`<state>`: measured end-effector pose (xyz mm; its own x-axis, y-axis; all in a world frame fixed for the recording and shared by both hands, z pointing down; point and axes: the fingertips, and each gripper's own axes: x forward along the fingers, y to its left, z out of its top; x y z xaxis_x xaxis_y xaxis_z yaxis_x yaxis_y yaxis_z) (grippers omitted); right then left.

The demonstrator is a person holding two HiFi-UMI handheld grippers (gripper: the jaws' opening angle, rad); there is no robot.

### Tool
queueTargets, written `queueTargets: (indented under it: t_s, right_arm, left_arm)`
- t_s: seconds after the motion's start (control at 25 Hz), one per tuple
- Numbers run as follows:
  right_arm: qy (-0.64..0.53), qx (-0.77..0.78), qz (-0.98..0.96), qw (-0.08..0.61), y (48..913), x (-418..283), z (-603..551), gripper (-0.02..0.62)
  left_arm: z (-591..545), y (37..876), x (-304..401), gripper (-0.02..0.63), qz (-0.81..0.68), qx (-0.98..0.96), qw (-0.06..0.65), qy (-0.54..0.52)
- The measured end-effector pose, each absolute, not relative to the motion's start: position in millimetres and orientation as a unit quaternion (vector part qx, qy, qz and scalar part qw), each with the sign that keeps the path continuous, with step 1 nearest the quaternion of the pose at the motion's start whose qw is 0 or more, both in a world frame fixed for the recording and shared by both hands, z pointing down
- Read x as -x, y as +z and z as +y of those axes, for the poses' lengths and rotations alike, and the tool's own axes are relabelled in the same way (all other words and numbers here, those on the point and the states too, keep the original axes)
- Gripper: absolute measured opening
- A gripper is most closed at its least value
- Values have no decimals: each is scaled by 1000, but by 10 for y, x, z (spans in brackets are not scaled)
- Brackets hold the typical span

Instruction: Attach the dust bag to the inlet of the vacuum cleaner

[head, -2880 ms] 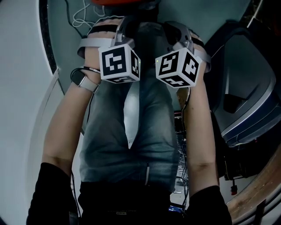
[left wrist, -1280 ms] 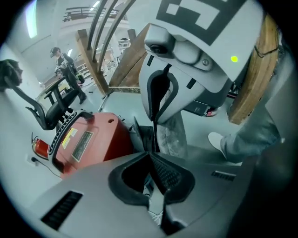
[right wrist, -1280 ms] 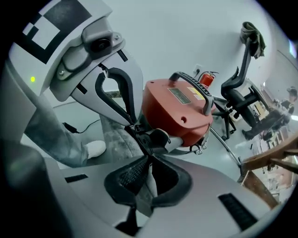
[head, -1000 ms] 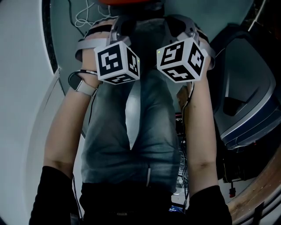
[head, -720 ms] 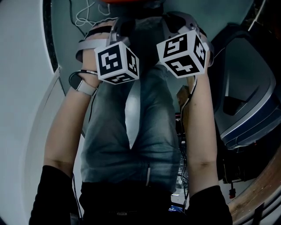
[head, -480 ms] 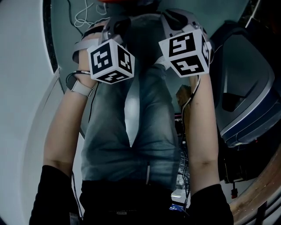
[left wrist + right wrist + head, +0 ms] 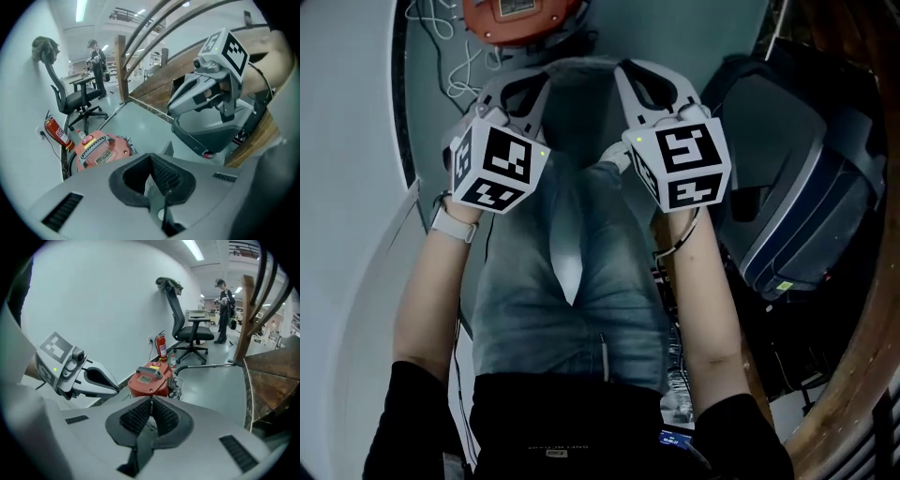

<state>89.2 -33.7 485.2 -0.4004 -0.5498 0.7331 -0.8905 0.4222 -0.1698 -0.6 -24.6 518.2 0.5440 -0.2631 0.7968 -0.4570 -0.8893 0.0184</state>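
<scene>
- Left gripper (image 7: 151, 158): jaws together, nothing held between them.
- Right gripper (image 7: 151, 402): jaws together, nothing held.
- Red vacuum cleaner (image 7: 150, 378): on the floor beyond both grippers, well apart from them, near a fire extinguisher (image 7: 162, 347) by the wall.

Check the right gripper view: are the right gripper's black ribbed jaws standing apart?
No, the right gripper has its black ribbed jaws closed tip to tip, with nothing between them.
</scene>
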Motion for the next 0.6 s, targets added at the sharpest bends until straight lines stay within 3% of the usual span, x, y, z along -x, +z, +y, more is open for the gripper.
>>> queueTargets:
  t_s: [0.28, 0.6]
  right_arm:
    - [289, -476, -788, 263, 3796, -1200, 152, 35]
    - [287, -491, -786, 243, 2558, -1368, 735, 35]
  left_arm:
    - [9, 4052, -145, 14, -236, -879, 162, 381]
    - [484, 2700, -388, 14, -228, -897, 142, 351]
